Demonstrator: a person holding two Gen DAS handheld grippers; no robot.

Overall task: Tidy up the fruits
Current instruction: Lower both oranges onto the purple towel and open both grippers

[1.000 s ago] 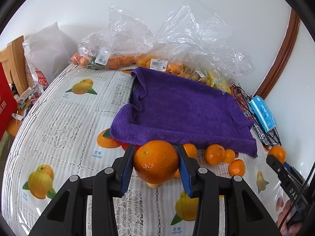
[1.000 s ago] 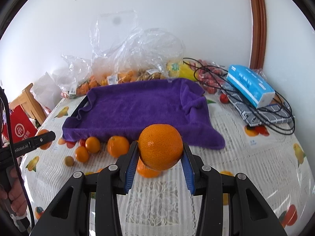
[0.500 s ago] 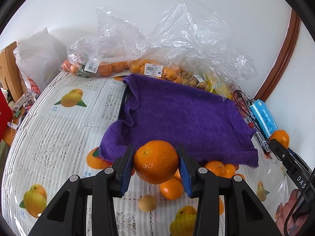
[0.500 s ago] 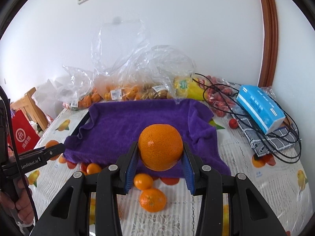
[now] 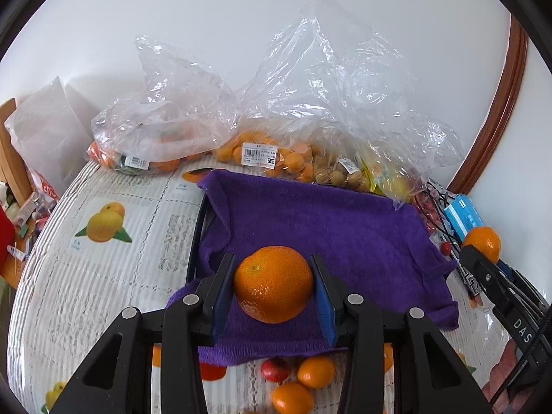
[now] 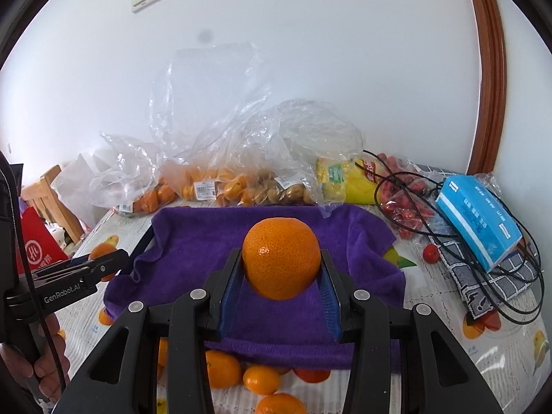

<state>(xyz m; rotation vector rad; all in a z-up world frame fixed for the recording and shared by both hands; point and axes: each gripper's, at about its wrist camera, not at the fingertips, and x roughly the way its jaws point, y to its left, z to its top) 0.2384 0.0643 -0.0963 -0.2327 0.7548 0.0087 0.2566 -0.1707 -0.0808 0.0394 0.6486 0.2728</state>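
Two oranges carried over a purple towel on a fruit-print surface [image 5: 114, 276], white wall and plastic bags [image 5: 310, 110] of fruit behind.

My left gripper [image 5: 272, 286] has its jaws clamped on an orange [image 5: 273, 283] at lower centre of the left wrist view, and my right gripper [image 6: 281, 269] grasps a second orange [image 6: 281, 262] at centre of its own view, both held over the purple towel [image 5: 345, 227]. Compared with a second ago, both fruits have travelled from above the loose small oranges [image 5: 315, 372] onto the towel, which now fills mid-frame while those sit at the bottom edge. I judge the risk is release from height: a round orange could roll off the towel's drooping front edge, or the two grippers could bump if I set both down close together.
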